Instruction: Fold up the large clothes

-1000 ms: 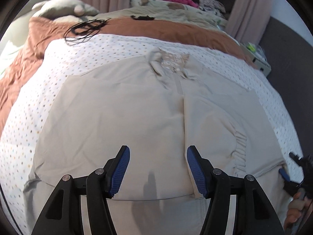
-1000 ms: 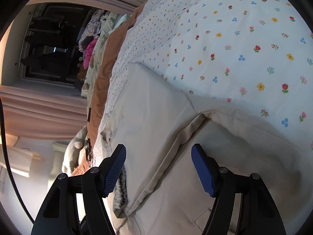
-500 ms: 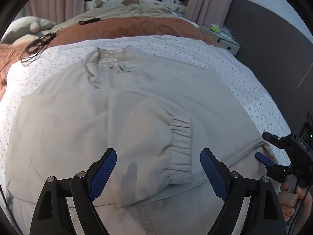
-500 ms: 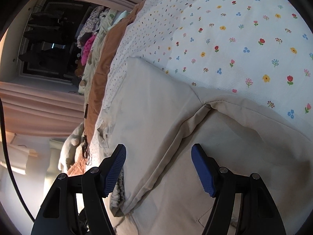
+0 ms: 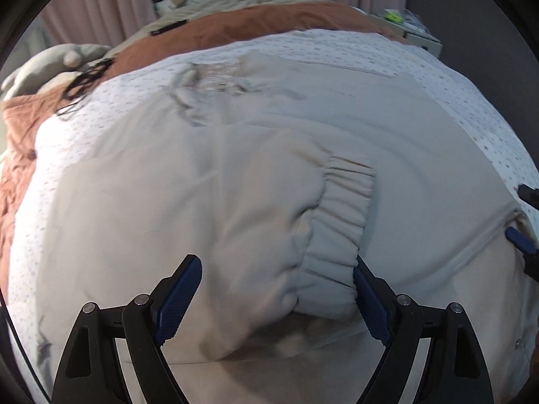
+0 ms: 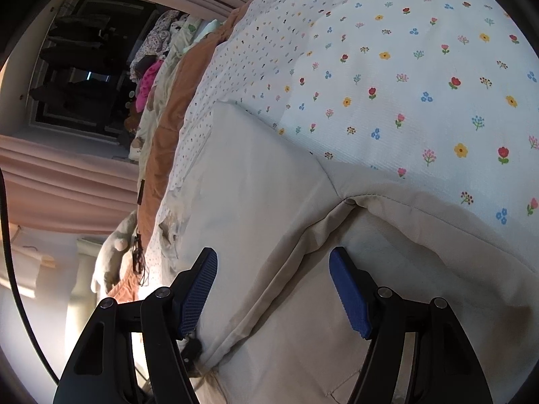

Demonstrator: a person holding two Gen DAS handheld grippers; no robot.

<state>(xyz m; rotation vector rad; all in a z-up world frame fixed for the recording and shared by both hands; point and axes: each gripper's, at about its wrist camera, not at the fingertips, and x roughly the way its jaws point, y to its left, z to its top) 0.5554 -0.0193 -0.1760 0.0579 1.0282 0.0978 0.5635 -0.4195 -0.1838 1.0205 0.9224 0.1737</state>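
A large beige jacket (image 5: 421,155) lies spread on the floral bedspread (image 5: 337,43), collar (image 5: 209,80) at the far end. One sleeve is folded across the body, its elastic cuff (image 5: 340,222) in the middle. My left gripper (image 5: 278,289) is open, low over the sleeve, its fingers either side of the cuff end. My right gripper (image 6: 273,286) is open over the jacket's side hem fold (image 6: 303,259) and touches nothing I can see. The right gripper also shows at the right edge of the left wrist view (image 5: 522,235).
A brown blanket (image 5: 269,23) lies beyond the bedspread, with a black cable (image 5: 84,84) and a grey plush toy (image 5: 57,64) at the far left. A small white table (image 5: 417,33) stands far right. Pink curtains (image 6: 67,181) hang behind.
My left gripper has opened wider and moved in low over the folded sleeve, so the cuff now sits between its fingers. My right gripper has barely moved and stays open.
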